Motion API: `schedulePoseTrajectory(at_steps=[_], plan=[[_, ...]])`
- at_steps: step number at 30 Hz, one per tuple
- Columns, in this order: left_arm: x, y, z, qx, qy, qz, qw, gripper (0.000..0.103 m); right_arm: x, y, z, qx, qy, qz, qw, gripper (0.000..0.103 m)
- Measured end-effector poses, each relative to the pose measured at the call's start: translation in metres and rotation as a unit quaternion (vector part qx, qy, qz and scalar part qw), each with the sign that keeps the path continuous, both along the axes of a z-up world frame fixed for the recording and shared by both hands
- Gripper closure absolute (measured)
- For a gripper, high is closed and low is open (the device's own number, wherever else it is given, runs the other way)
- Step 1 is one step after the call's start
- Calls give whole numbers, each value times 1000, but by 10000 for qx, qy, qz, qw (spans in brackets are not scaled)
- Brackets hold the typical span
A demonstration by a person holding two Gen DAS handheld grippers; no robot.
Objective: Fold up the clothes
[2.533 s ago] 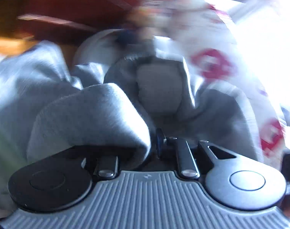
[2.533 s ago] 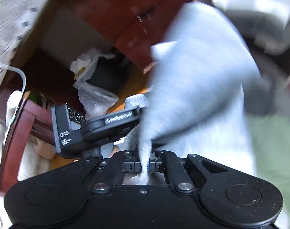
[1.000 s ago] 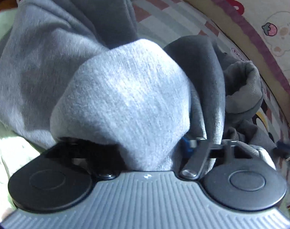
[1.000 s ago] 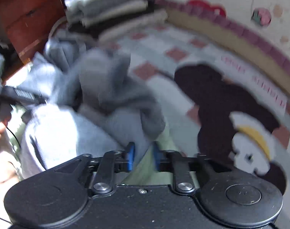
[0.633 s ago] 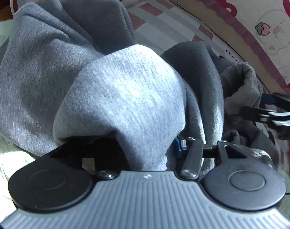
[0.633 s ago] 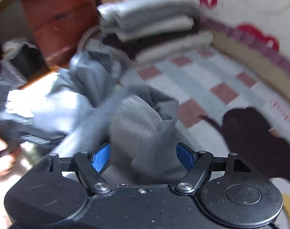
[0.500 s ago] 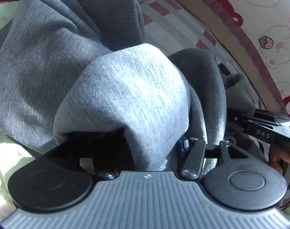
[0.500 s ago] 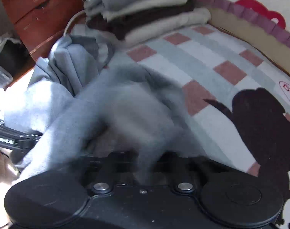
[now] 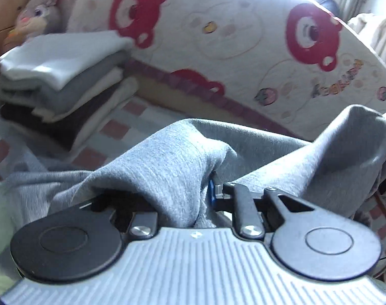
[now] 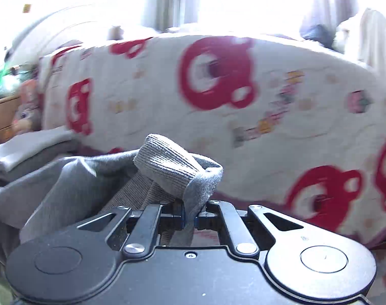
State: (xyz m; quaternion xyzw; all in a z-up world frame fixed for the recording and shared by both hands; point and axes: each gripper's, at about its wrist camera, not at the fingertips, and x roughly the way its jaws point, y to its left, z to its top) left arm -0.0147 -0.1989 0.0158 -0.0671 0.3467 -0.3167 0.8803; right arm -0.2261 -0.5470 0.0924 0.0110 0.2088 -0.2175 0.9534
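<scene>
- The grey sweatshirt [image 9: 167, 157] hangs lifted between my two claws, in front of the bear-print mattress [image 9: 243, 38].
- My right gripper [image 10: 190, 216] is clamped on its ribbed cuff [image 10: 172, 167].
- My left gripper [image 9: 182, 198] is closing on a fleece fold.
- To fold well, I judge I should keep both pinches firm, spread the cloth taut, and steer clear of the folded stack [image 9: 60, 81] left of the mattress.

The bear-print quilt [image 9: 243, 40] bears blurred lettering, not legible.
</scene>
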Motion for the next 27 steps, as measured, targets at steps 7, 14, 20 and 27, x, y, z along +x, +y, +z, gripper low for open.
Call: schedulePoseTrajectory(at_steps=[7, 14, 20, 27], plan=[[67, -191, -38, 550, 16, -1104, 9924, 58, -5, -115, -34, 133, 1001, -1271, 9867, 87], [58, -214, -136, 1691, 179, -1368, 9759, 46, 7, -174, -178, 645, 1963, -2048, 9568, 60], [53, -135, -161, 1442, 566, -1105, 9817, 45, -9, -140, -192, 1613, 1711, -1096, 9657, 55], [44, -109, -194, 1444, 965, -649, 9827, 43, -5, -91, -205, 2684, 1837, -415, 9447, 58]])
